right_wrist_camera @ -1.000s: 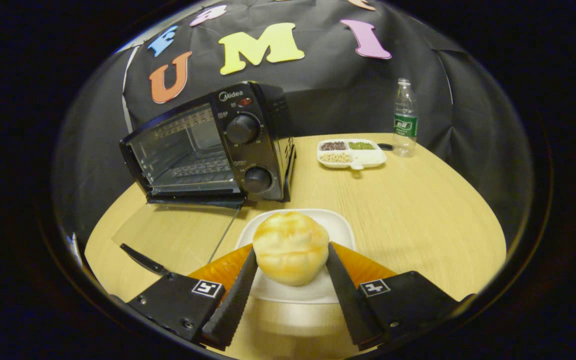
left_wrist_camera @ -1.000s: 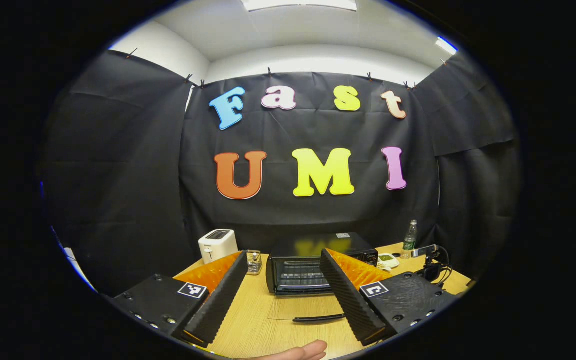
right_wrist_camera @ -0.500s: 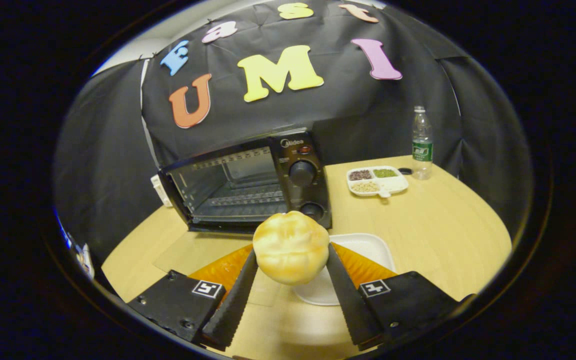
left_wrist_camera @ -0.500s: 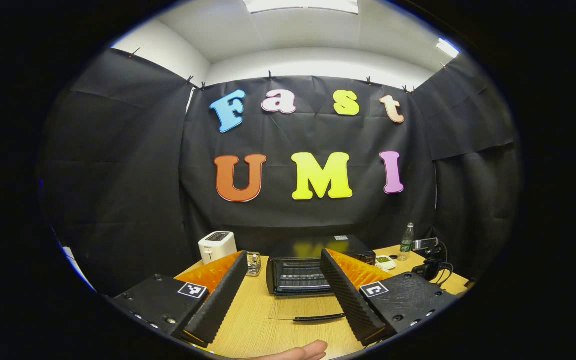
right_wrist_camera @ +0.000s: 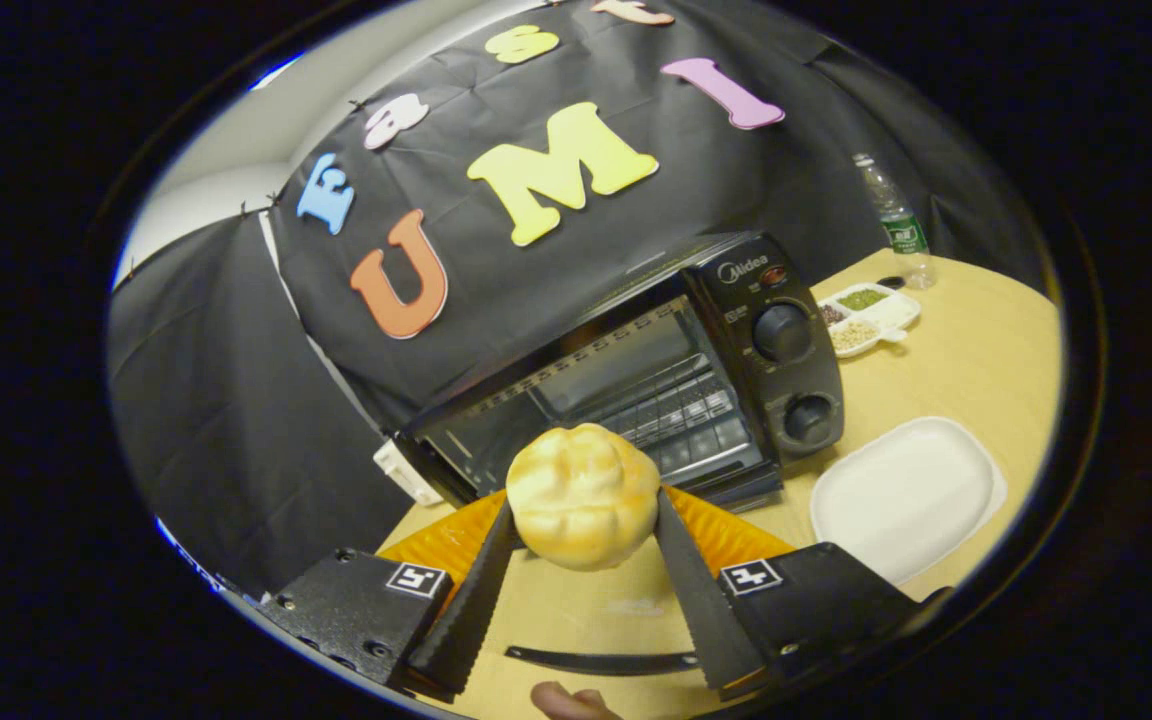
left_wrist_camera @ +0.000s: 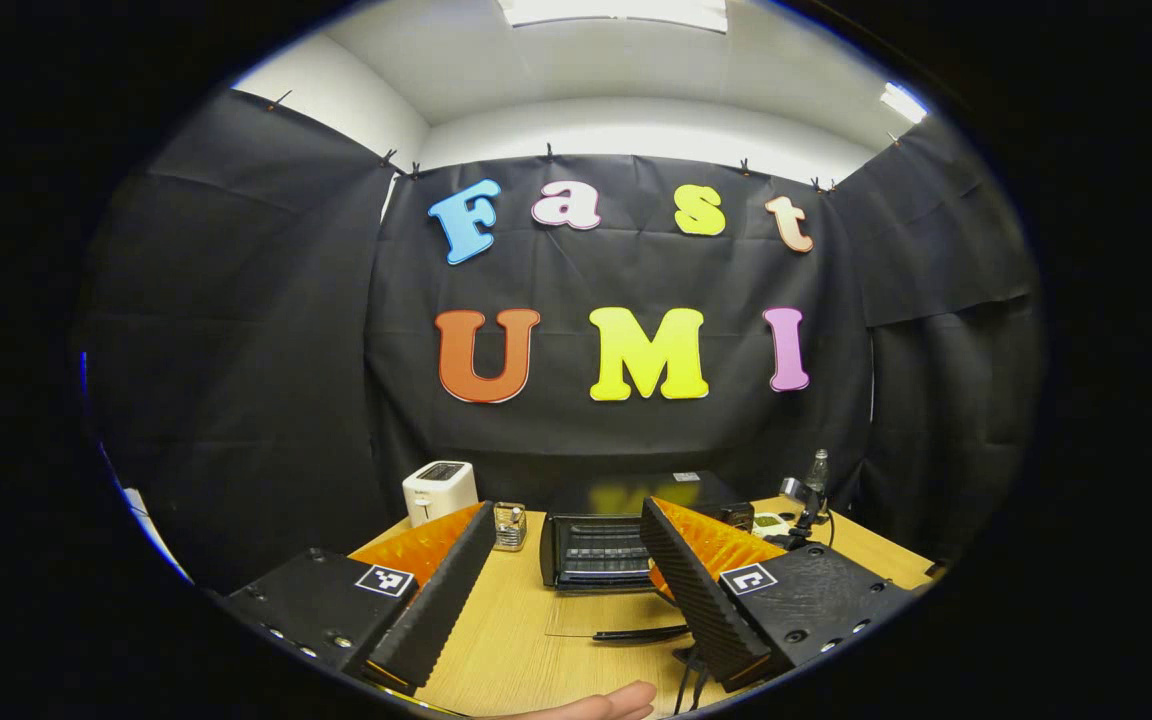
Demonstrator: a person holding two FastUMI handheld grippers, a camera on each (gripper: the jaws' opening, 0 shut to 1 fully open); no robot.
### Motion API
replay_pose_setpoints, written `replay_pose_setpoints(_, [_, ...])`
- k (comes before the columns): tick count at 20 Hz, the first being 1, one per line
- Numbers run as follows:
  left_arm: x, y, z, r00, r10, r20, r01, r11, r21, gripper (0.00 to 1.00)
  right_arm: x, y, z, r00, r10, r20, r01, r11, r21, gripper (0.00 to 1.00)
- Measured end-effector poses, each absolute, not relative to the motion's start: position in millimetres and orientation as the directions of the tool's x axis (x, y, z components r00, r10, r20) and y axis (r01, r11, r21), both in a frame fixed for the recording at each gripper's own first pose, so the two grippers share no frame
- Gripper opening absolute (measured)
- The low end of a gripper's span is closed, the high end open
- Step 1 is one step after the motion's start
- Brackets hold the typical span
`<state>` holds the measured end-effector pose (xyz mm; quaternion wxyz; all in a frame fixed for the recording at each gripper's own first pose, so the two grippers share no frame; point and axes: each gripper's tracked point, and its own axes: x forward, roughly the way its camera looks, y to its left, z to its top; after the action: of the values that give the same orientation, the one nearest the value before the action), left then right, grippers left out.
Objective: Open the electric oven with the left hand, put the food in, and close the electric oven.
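Since one second ago: bun [right_wrist_camera: 582, 495] lifted off white plate [right_wrist_camera: 904, 495], carried leftward to just in front of open oven [right_wrist_camera: 636, 385]; plate now bare, at right of table [right_wrist_camera: 976, 360] in right gripper view.

Right gripper [right_wrist_camera: 582, 525]: clamped on bun, one finger pressing each side, bun held in air above oven door [right_wrist_camera: 626, 610].

Oven door: folded flat onto table, dark handle bar [right_wrist_camera: 604, 660] at near edge; wire rack visible inside cavity. Two knobs [right_wrist_camera: 782, 332] on oven's right panel.

Divided snack tray [right_wrist_camera: 866, 315] and water bottle [right_wrist_camera: 894, 225]: toward far right edge of table, beyond plate, bottle upright.

Fingertip of a hand [right_wrist_camera: 564, 700]: at bottom of right gripper view, by near table edge.

Left gripper [left_wrist_camera: 568, 570]: fingers spread wide, holding nothing, raised above near edge of table, facing oven [left_wrist_camera: 604, 545] from well back. Door handle [left_wrist_camera: 641, 633] seen between fingers, apart from both.

White toaster [left_wrist_camera: 439, 490]: at far left corner of table. Small glass jar [left_wrist_camera: 509, 525]: between toaster and oven.

Other gripper with cable [left_wrist_camera: 798, 505]: near oven's right side in left gripper view, partly hidden behind left gripper's right finger [left_wrist_camera: 691, 590].

Part of a hand [left_wrist_camera: 596, 702]: at bottom of left gripper view.
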<state>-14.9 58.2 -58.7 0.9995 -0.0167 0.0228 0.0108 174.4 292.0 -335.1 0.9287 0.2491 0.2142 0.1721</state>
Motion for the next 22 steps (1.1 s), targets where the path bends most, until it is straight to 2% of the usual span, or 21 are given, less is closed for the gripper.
replay_pose_setpoints(2, [-13.7, 63.1, -59.6, 0.999, 0.027, -0.047, -0.028, 0.999, -0.031, 0.95, 190.0, 305.1, -336.8, 0.862, 0.389, -0.326, -0.188, 0.841, 0.508, 0.8])
replay_pose_setpoints(3, [-12.9, 66.0, -60.4, 0.998, 0.033, -0.054, -0.034, 0.999, -0.03, 0.95, 198.7, 308.2, -337.1, 0.874, 0.36, -0.326, -0.175, 0.859, 0.481, 0.85])
replay_pose_setpoints(4, [-12.6, 69.1, -62.3, 0.997, 0.039, -0.064, -0.04, 0.999, -0.025, 0.95, 208.2, 310.3, -340.3, 0.887, 0.332, -0.322, -0.164, 0.876, 0.453, 0.81])
replay_pose_setpoints(7, [-12.8, 76.3, -63.7, 0.995, 0.054, -0.083, -0.055, 0.998, -0.013, 0.95, 235.2, 320.6, -345.3, 0.902, 0.286, -0.323, -0.144, 0.905, 0.4, 0.81])
replay_pose_setpoints(8, [-11.4, 78.7, -62.6, 0.995, 0.057, -0.083, -0.058, 0.998, -0.01, 0.95, 243.2, 320.8, -348.8, 0.902, 0.272, -0.336, -0.133, 0.914, 0.383, 0.86])
replay_pose_setpoints(9, [-10.8, 80.1, -62.2, 0.995, 0.06, -0.082, -0.06, 0.998, -0.008, 0.95, 252.5, 321.1, -352.5, 0.903, 0.256, -0.345, -0.12, 0.921, 0.37, 0.81])
replay_pose_setpoints(12, [-8.9, 81.7, -64.3, 0.994, 0.056, -0.089, -0.057, 0.998, -0.006, 0.95, 277.7, 319.4, -367.1, 0.902, 0.212, -0.376, -0.094, 0.947, 0.307, 0.81])
replay_pose_setpoints(15, [-4.4, 88.1, -69.4, 0.992, 0.078, -0.101, -0.08, 0.997, -0.016, 0.95, 297.9, 321.1, -372.8, 0.904, 0.205, -0.376, -0.103, 0.956, 0.274, 0.81])
replay_pose_setpoints(16, [-3.0, 90.3, -67.8, 0.992, 0.086, -0.092, -0.088, 0.996, -0.019, 0.95, 302.4, 323.7, -371.8, 0.908, 0.209, -0.363, -0.113, 0.957, 0.267, 0.86])
replay_pose_setpoints(18, [-2.3, 91.3, -68.3, 0.992, 0.084, -0.091, -0.086, 0.996, -0.027, 0.95, 308.7, 318.4, -369.1, 0.919, 0.183, -0.351, -0.11, 0.97, 0.218, 0.82])
replay_pose_setpoints(19, [-1.6, 91.6, -68.4, 0.992, 0.084, -0.091, -0.086, 0.996, -0.027, 0.95, 311.5, 318.3, -370.0, 0.92, 0.184, -0.347, -0.114, 0.971, 0.211, 0.87])
replay_pose_setpoints(21, [0.6, 92.8, -69.7, 0.992, 0.081, -0.095, -0.084, 0.996, -0.024, 0.95, 310.9, 321.6, -370.6, 0.918, 0.192, -0.348, -0.127, 0.972, 0.199, 0.86])
replay_pose_setpoints(22, [0.5, 91.2, -69.1, 0.992, 0.076, -0.096, -0.078, 0.997, -0.024, 0.95, 310.5, 322.5, -371.2, 0.92, 0.189, -0.344, -0.129, 0.973, 0.19, 0.91])
